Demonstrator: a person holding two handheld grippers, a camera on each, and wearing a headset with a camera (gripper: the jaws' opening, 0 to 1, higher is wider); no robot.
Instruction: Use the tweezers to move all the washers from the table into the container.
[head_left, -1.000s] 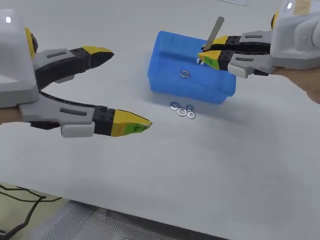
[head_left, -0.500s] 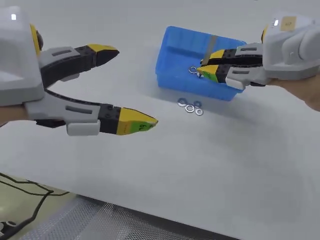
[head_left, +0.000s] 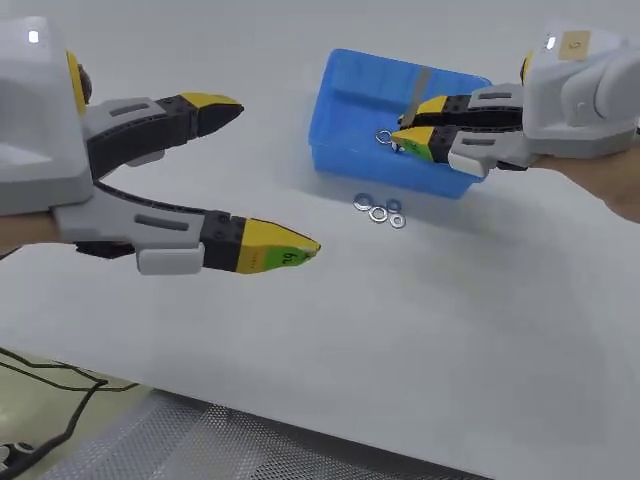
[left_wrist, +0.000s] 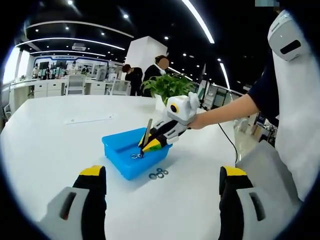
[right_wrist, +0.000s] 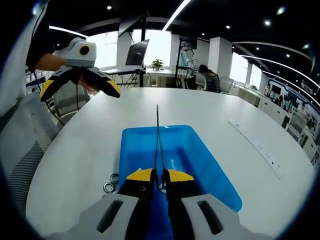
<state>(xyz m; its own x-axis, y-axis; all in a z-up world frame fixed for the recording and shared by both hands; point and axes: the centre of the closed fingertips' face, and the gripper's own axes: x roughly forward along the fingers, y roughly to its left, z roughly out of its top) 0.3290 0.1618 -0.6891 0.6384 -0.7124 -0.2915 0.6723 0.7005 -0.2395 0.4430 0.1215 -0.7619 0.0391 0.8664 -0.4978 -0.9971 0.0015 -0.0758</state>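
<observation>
- Blue rectangular plastic container (head_left: 345, 160) is sitting on the white tabletop (head_left: 450, 320).
- My right tongs (head_left: 406, 128) are pressing together on the thin grey metal tweezers (head_left: 421, 84), hovering over the container.
- One small silver metal washer (head_left: 384, 137) is showing at the tweezers' lower tip; I cannot tell whether it is being pinched.
- Three more silver washers (head_left: 378, 211) are lying clustered on the tabletop just beside the container's near wall.
- My left tongs (head_left: 278, 175) are standing spread wide, holding nothing, well apart from the container.
</observation>
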